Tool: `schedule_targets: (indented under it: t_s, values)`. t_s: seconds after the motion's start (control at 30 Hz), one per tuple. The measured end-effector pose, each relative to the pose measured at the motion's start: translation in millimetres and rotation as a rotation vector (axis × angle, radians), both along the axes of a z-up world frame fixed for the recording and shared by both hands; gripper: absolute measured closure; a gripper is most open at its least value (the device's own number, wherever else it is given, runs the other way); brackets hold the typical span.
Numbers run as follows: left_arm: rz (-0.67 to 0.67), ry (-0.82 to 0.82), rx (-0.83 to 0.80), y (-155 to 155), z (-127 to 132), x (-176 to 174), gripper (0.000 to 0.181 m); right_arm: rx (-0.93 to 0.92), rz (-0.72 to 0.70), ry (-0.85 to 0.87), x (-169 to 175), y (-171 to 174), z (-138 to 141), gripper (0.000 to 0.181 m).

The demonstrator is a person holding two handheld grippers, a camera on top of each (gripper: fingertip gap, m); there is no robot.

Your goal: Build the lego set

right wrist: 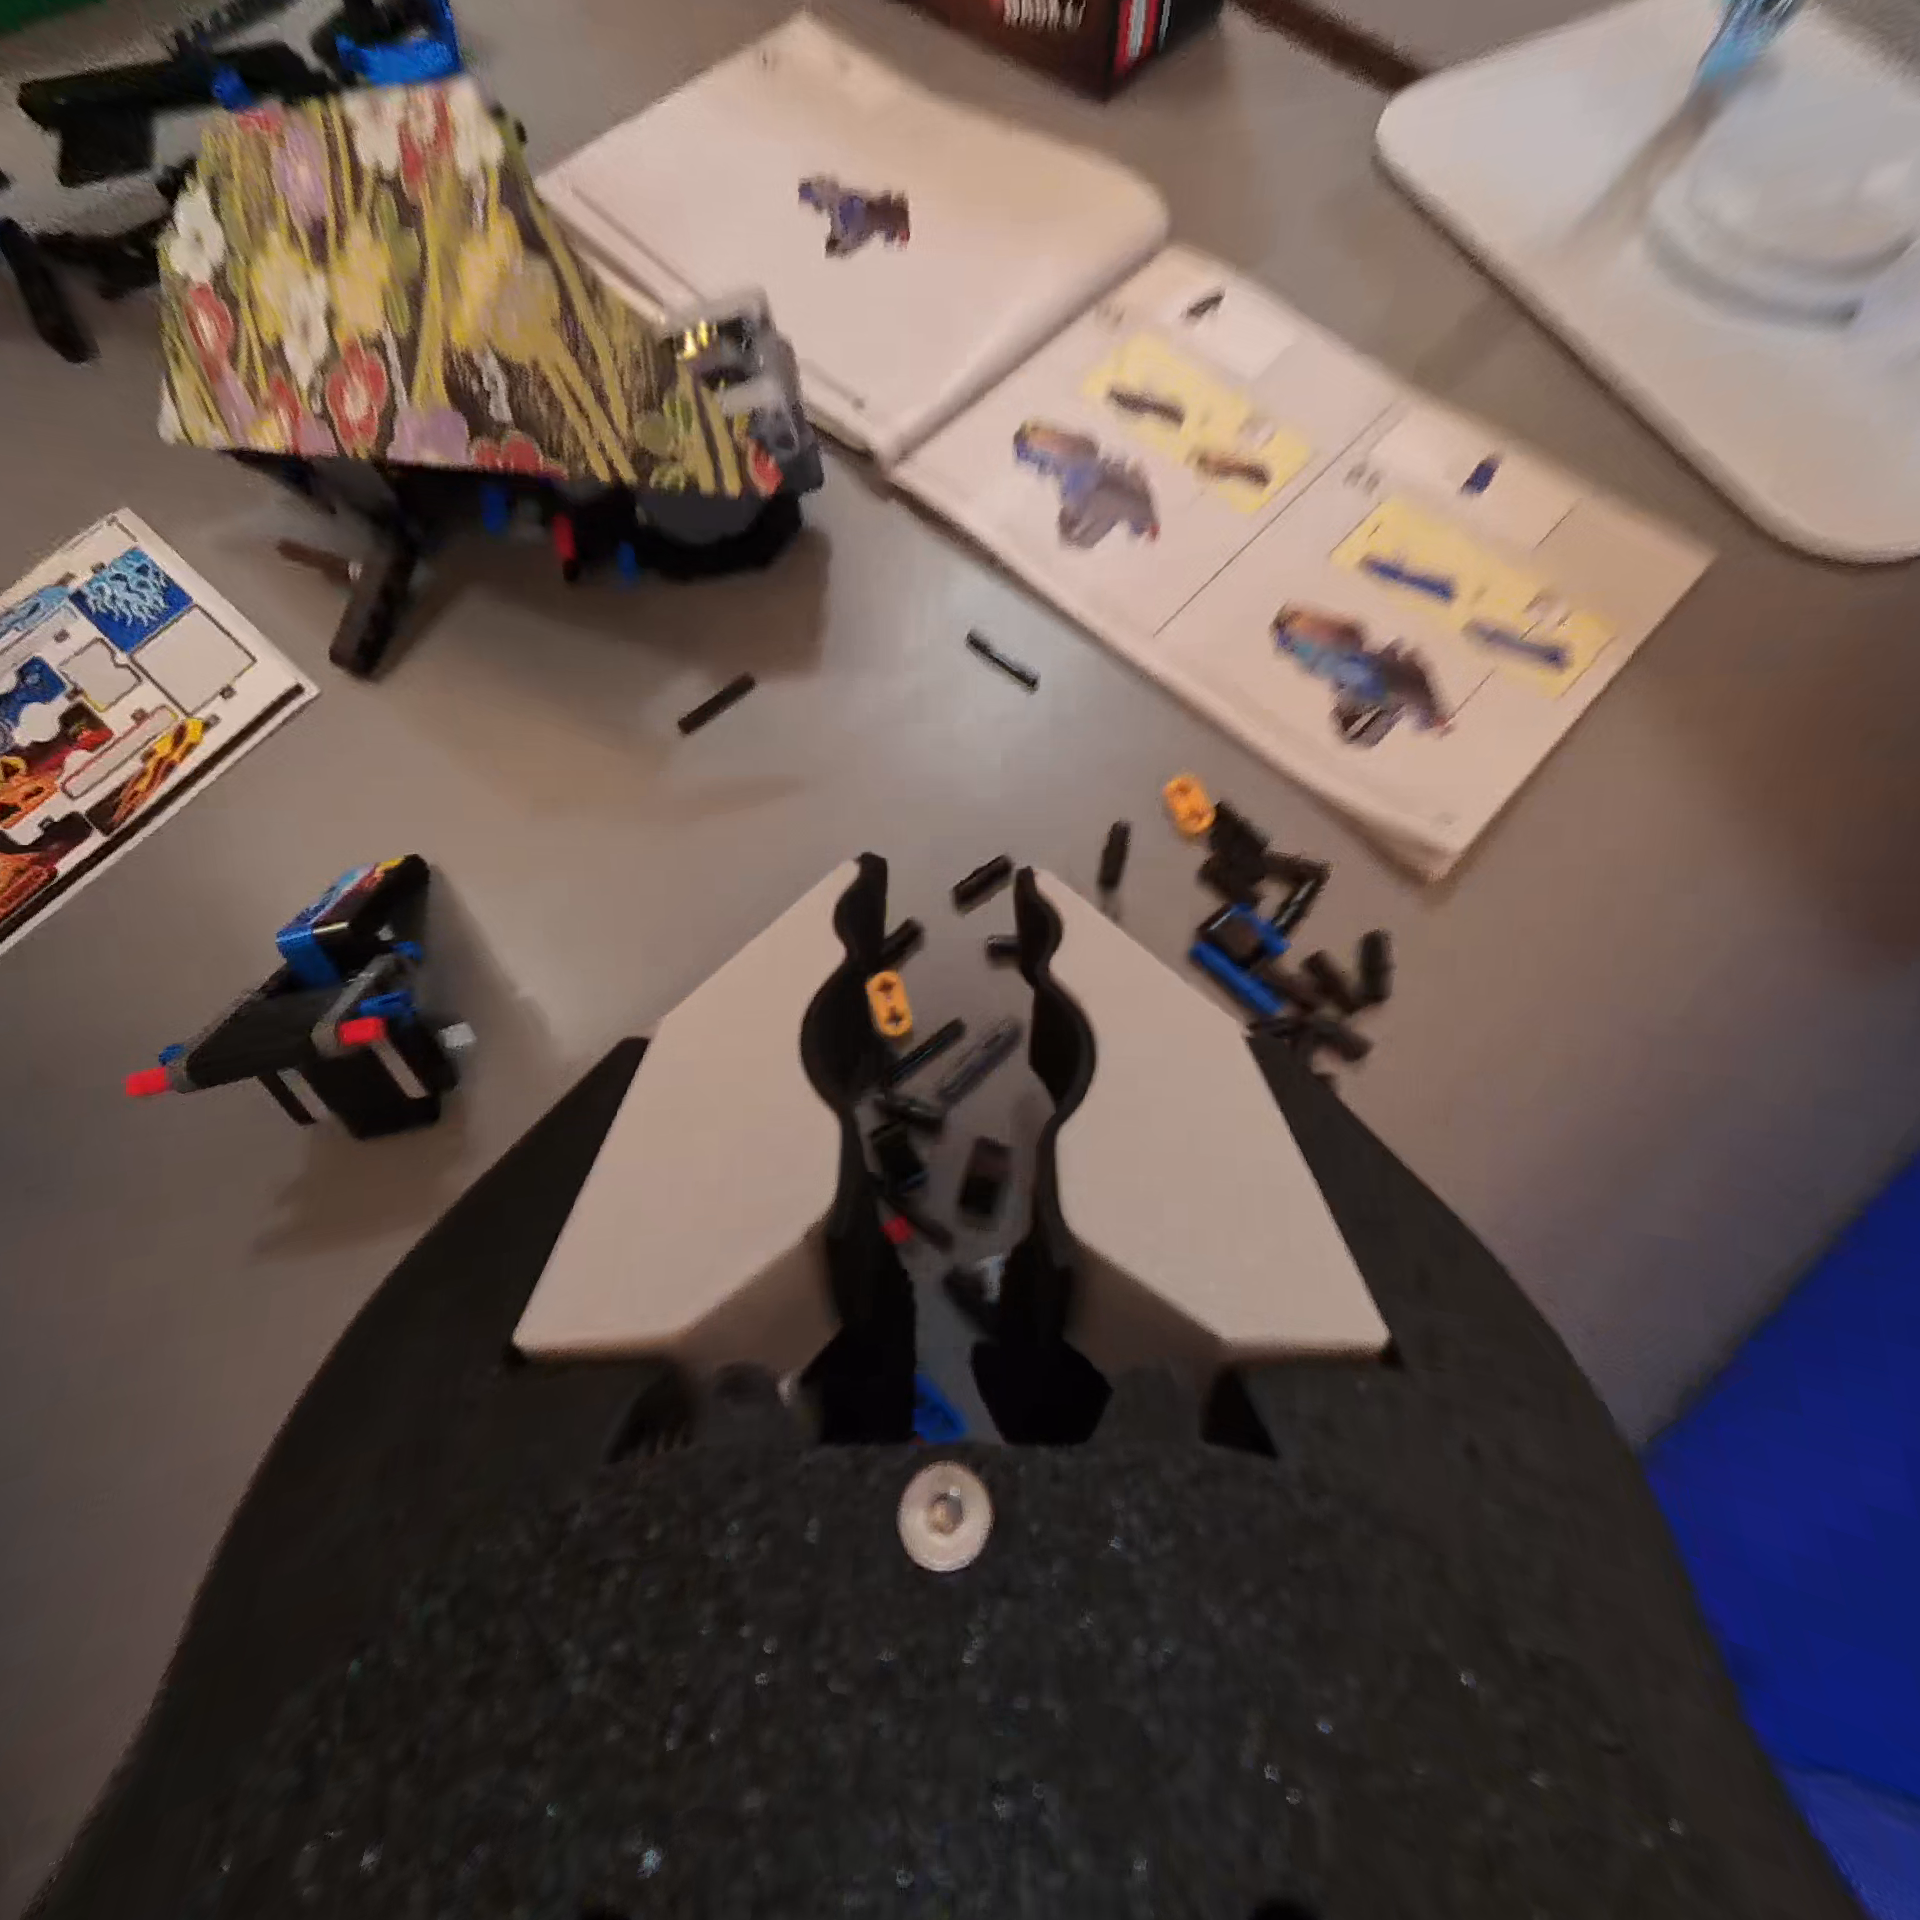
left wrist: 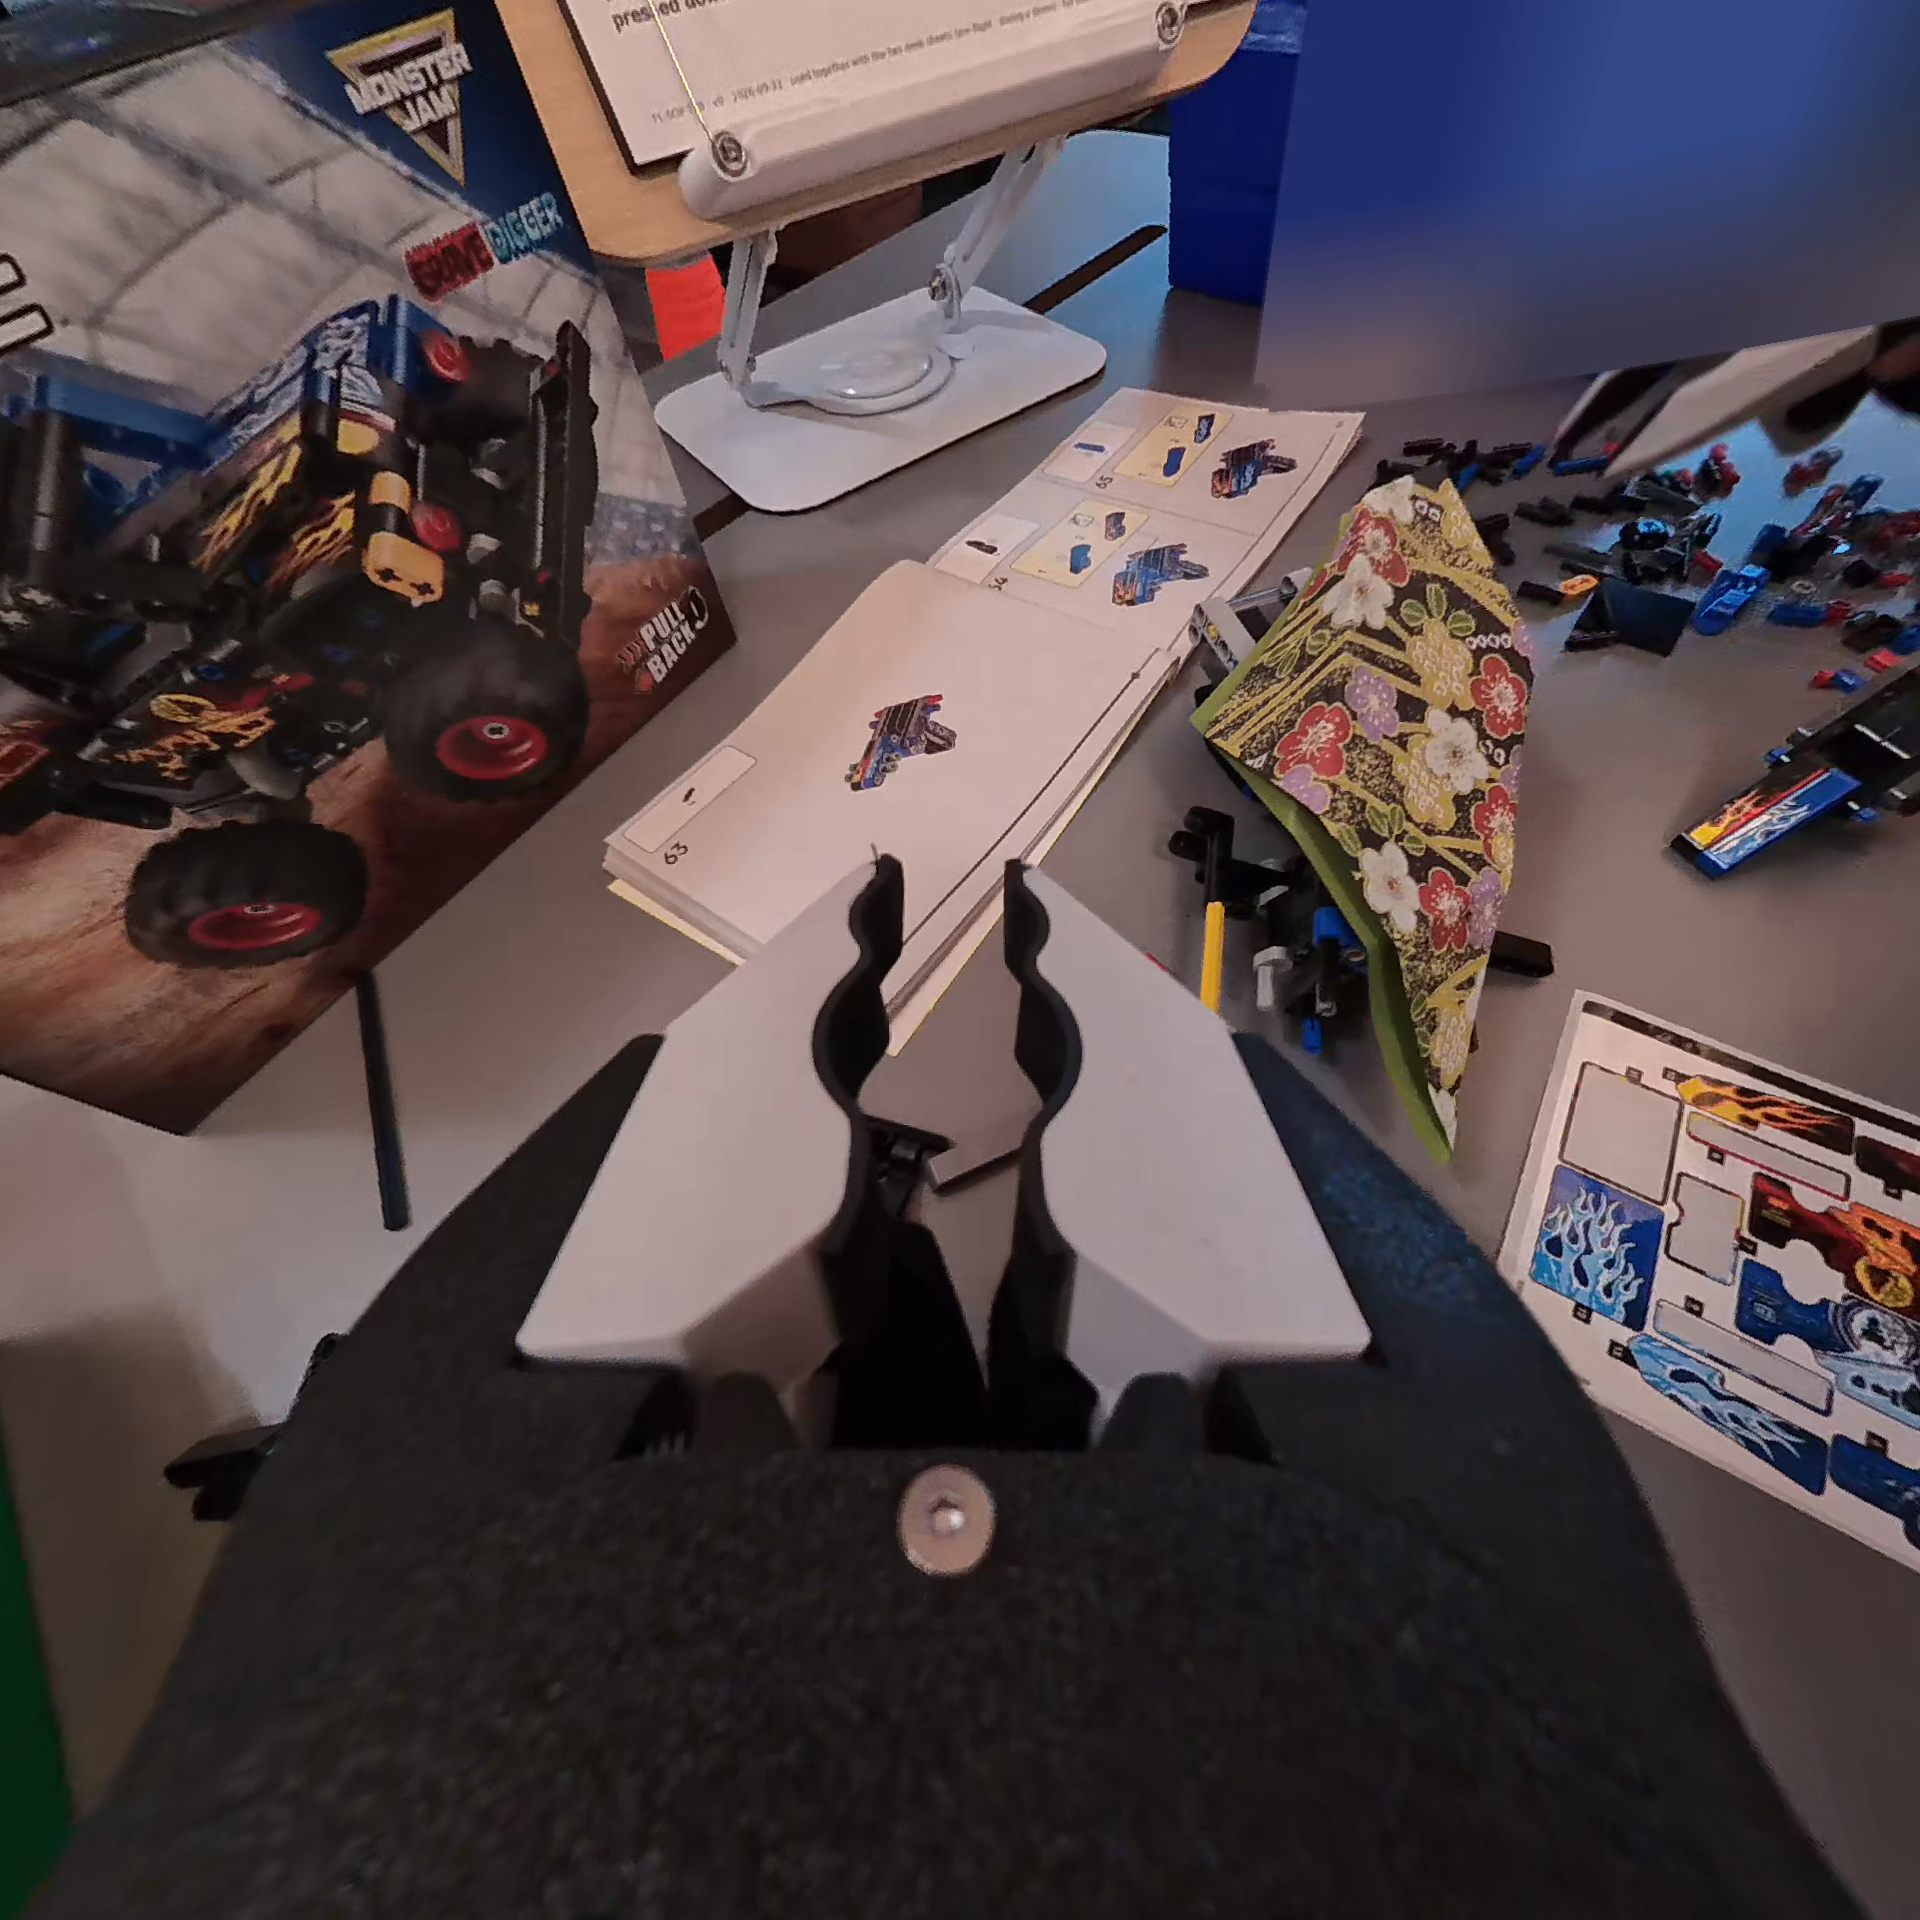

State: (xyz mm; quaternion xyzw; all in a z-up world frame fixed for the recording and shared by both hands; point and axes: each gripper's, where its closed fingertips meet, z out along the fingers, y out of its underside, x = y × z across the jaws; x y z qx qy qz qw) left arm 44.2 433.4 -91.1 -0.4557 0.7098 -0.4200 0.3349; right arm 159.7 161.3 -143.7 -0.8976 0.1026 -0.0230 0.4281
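Note:
My left gripper (left wrist: 951,873) is open, its jaws a little apart and nothing held at the tips, above the near corner of the open instruction booklet (left wrist: 904,748). A small dark piece shows deep in the gap; I cannot tell if it touches the fingers. My right gripper (right wrist: 945,873) is open and empty above several loose small black pins and an orange connector (right wrist: 888,1003) on the grey table. A black-and-blue sub-assembly (right wrist: 332,1018) lies to its left. A floral cloth (left wrist: 1392,727) covers a partial build (right wrist: 665,520).
The set's box (left wrist: 291,582) stands at left, a white stand (left wrist: 883,395) behind the booklet, a sticker sheet (left wrist: 1745,1247) at right. Loose pieces (left wrist: 1714,551) are scattered at far right, and more (right wrist: 1268,935) lie beside the booklet (right wrist: 1247,499). A black axle (left wrist: 379,1101) lies by the box. Across from one pair of fingers to the other is roughly 30 centimeters. The black axle (left wrist: 379,1101) is closer to my left gripper, around 20 centimeters from its tips; the right tips are 45 centimeters off.

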Motion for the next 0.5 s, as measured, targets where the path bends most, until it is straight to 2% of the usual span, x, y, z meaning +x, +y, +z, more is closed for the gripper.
schedule_targets:
  t_s: [0.1, 0.2, 0.33, 0.4, 0.5]
  values:
    - [-0.008, 0.011, -0.019, -3, -1, 0, 0.164, -0.069, 0.002, 0.083, -16, 3, -27, 0.159]
    - [-0.017, 0.020, -0.033, -6, -3, 0, 0.164, -0.085, 0.012, 0.130, -24, 5, -32, 0.158]
    - [-0.024, 0.013, -0.055, -9, 1, -1, 0.164, -0.193, 0.002, 0.002, -16, 1, -43, 0.164]
    - [-0.028, 0.006, -0.067, -11, 3, -2, 0.164, -0.205, 0.018, -0.054, -17, 3, -44, 0.177]
    - [-0.030, -0.003, -0.068, -12, 6, -2, 0.165, -0.206, 0.039, -0.109, -21, 6, -39, 0.179]
